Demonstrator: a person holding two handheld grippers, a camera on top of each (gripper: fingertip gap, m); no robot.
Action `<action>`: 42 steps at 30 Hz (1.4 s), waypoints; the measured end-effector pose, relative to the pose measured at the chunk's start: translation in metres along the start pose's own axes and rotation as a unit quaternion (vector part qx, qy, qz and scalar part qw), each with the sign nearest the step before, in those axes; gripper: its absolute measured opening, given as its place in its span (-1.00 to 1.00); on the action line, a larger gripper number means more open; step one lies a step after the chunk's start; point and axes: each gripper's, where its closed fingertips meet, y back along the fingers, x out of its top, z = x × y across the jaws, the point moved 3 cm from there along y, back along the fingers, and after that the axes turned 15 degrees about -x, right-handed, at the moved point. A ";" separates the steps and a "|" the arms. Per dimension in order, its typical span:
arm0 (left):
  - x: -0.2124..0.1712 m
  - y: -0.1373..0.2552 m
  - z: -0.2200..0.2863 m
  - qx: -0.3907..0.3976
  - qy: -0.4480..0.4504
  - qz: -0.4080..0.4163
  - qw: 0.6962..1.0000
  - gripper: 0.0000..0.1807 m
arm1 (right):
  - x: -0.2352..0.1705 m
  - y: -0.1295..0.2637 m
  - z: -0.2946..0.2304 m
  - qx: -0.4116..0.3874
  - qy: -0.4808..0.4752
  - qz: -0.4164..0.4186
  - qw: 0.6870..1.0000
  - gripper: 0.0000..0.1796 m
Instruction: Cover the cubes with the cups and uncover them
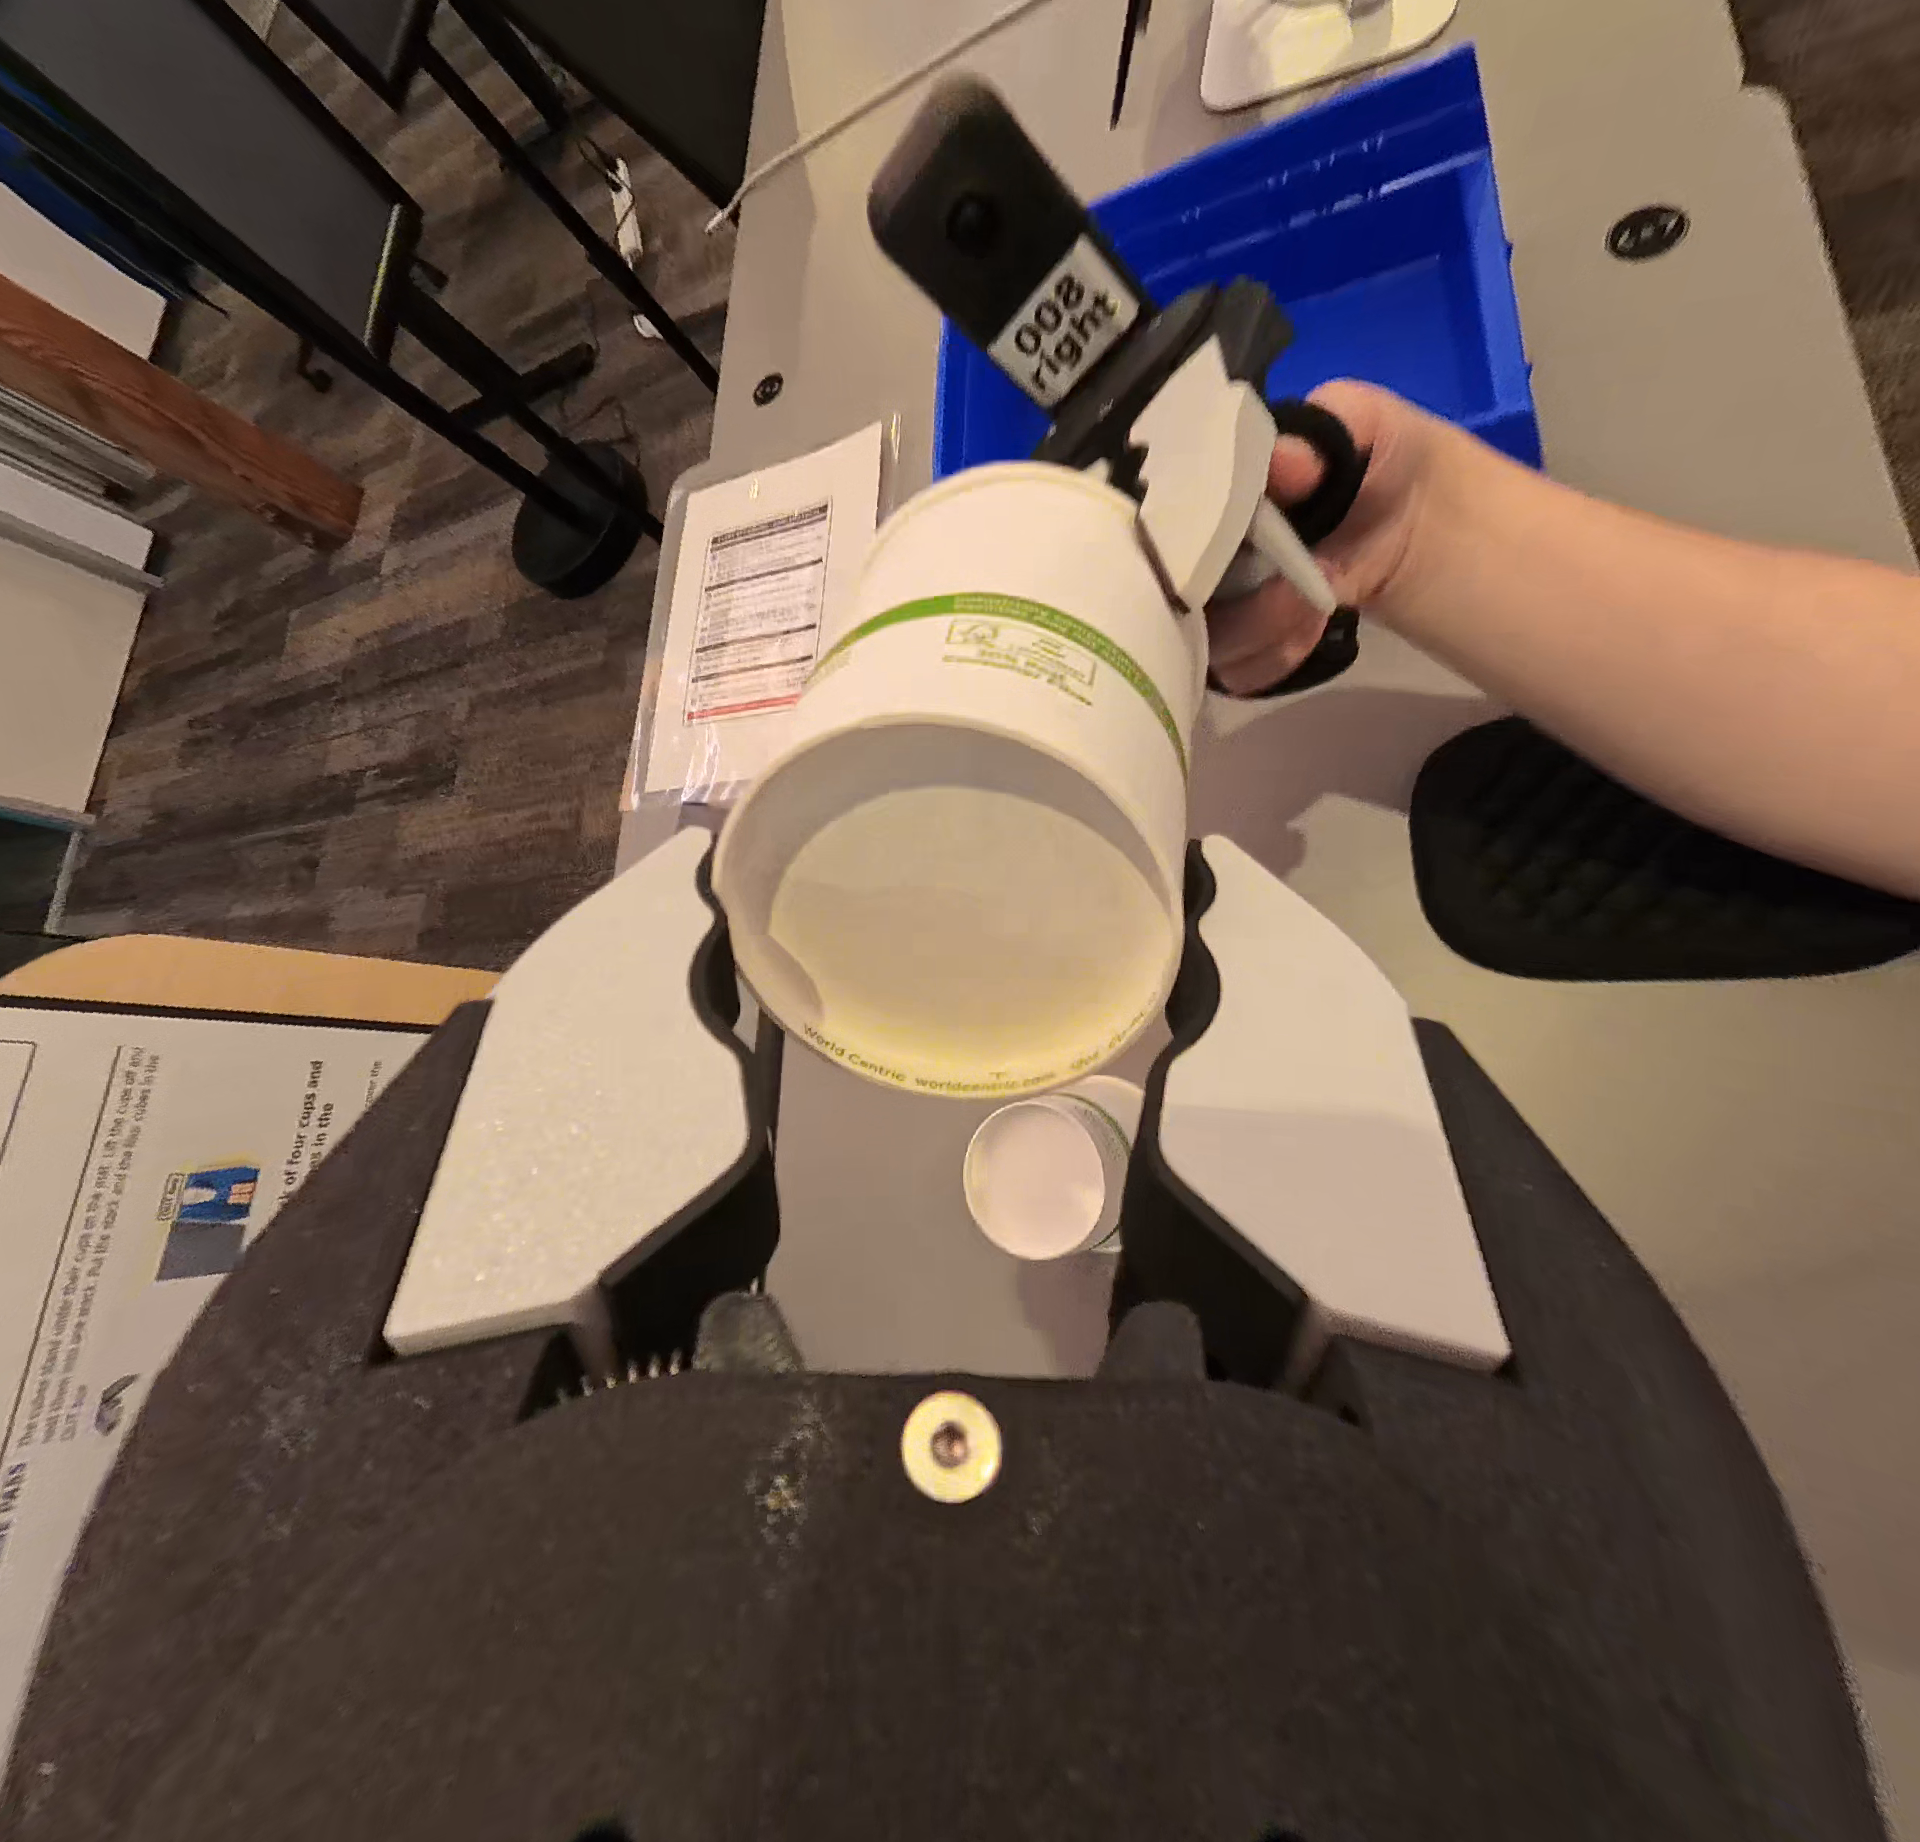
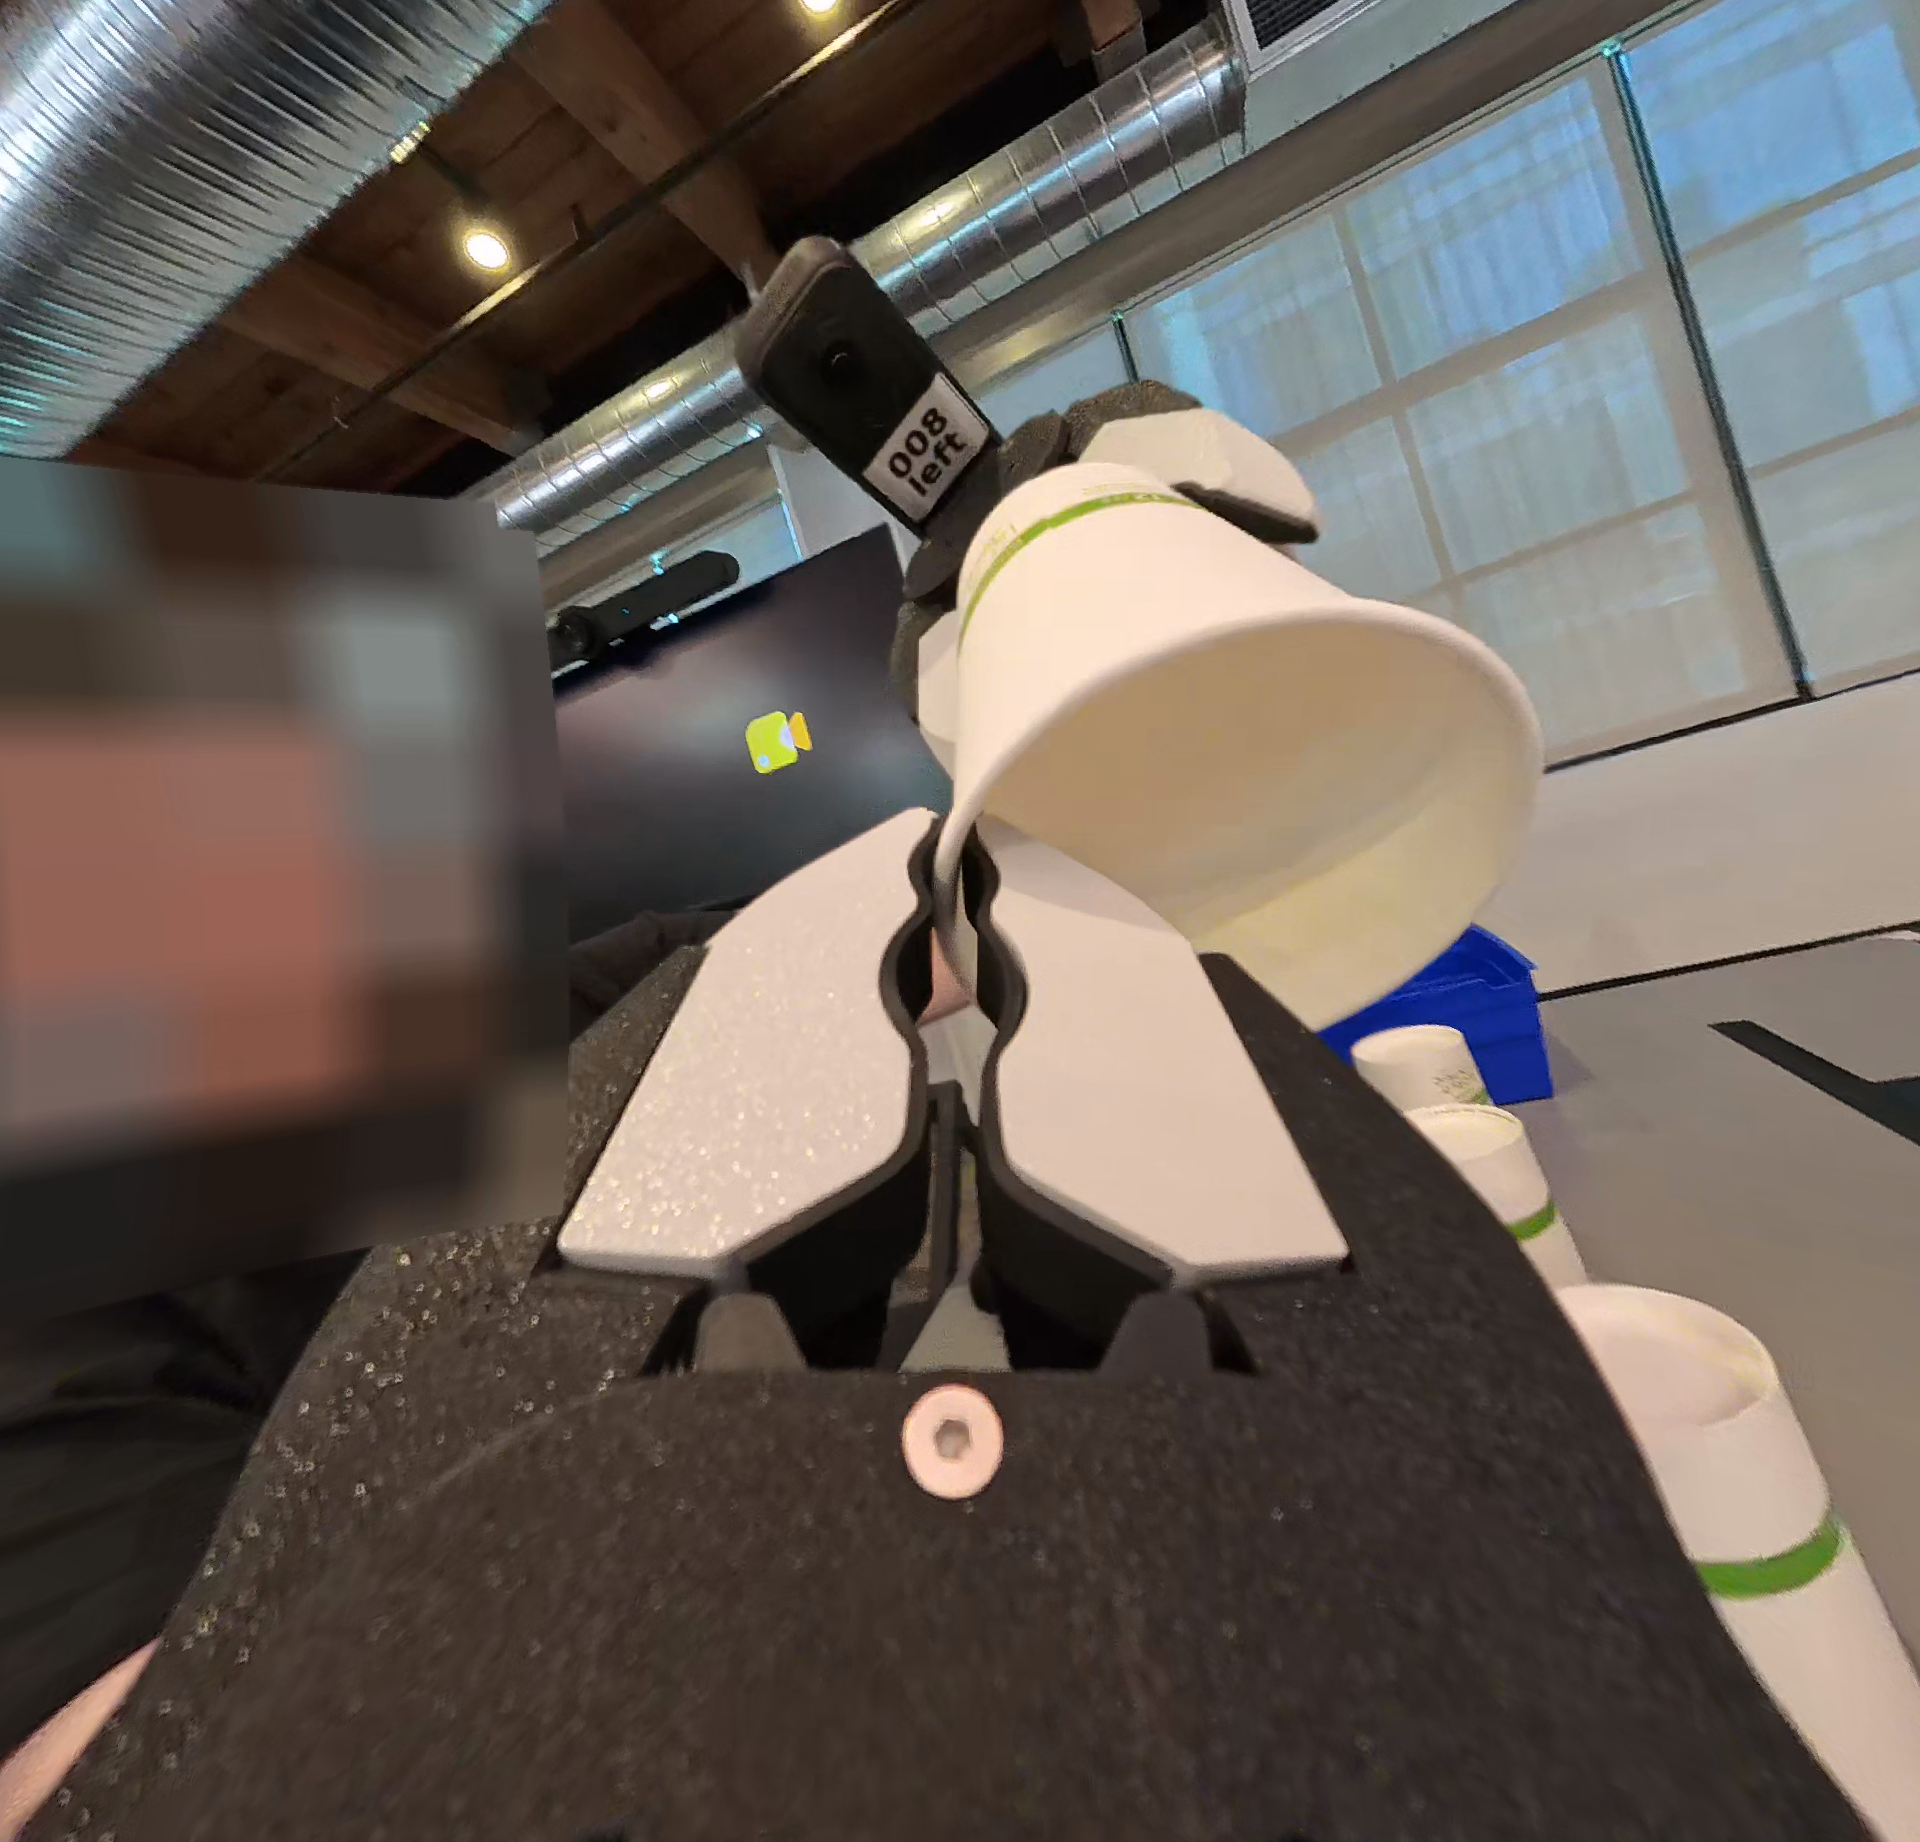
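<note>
Pinching one white cup (image 1: 997, 753) from both ends, both jaws clamp it; only the right view shows three table cups (image 2: 1704, 1480).

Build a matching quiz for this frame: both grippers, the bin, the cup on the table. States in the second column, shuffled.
1. left gripper
2. right gripper
3. blue bin
4. table cup

A. White, standing on the table
B. Pinches the held cup at its rim
C. On the table, beyond the right gripper
D. Clasps the held cup's base end

Pairs: 1-D, 2-B, 3-C, 4-A
</note>
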 end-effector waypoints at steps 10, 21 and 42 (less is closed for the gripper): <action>-0.004 -0.012 0.003 0.004 -0.001 0.020 1.000 -0.10 | 0.007 0.013 0.000 -0.041 0.027 0.002 0.999 -0.99; -0.016 0.033 0.037 0.045 0.046 0.206 0.976 -0.03 | 0.021 0.024 -0.022 -0.172 0.075 -0.029 0.982 -1.00; -0.136 0.096 0.069 0.196 0.099 0.211 0.953 -0.49 | -0.106 0.114 0.020 -0.557 0.041 -0.715 0.421 -1.00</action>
